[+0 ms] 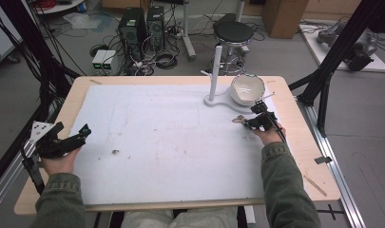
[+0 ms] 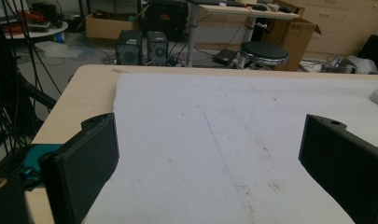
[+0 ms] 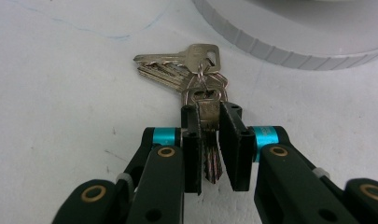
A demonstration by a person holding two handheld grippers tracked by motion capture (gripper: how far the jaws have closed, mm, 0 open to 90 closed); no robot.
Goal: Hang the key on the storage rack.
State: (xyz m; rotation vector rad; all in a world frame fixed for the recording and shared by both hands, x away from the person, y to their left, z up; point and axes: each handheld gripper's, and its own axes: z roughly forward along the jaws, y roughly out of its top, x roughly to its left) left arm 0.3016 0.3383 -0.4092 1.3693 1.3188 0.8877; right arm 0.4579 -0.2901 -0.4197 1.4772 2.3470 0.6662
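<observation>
The right gripper [image 3: 209, 140] has its two black jaws drawn close together around one silver key of a bunch of metal keys on a small split ring [image 3: 191, 70]; in the right gripper view that key lies lengthwise between the pads, and whether both pads press on it cannot be told, since a thin gap shows at the right pad. The other keys of the bunch fan out flat on the white mat [image 3: 51, 93] toward about 11 o'clock from the jaw tips, their bows meeting at the ring just beyond the tips. At 1 o'clock from the keys, near but apart from them, runs the ribbed rim of the round white plastic stand base [image 3: 289, 51]. In the high view the right gripper [image 1: 249, 122] sits at roughly 3 o'clock on the table, with the keys [image 1: 238, 119] just at its tip, and the white ceramic bowl [image 1: 247, 89] stands at 12 o'clock from them on the base, beside the upright white post [image 1: 215, 71]. The left gripper [image 1: 81, 133] lies at about 9 o'clock on the table, near the mat's left edge; in the left gripper view its jaws stand spread wide with bare mat between them. The light wooden table [image 1: 299, 123] borders the mat on all sides.
</observation>
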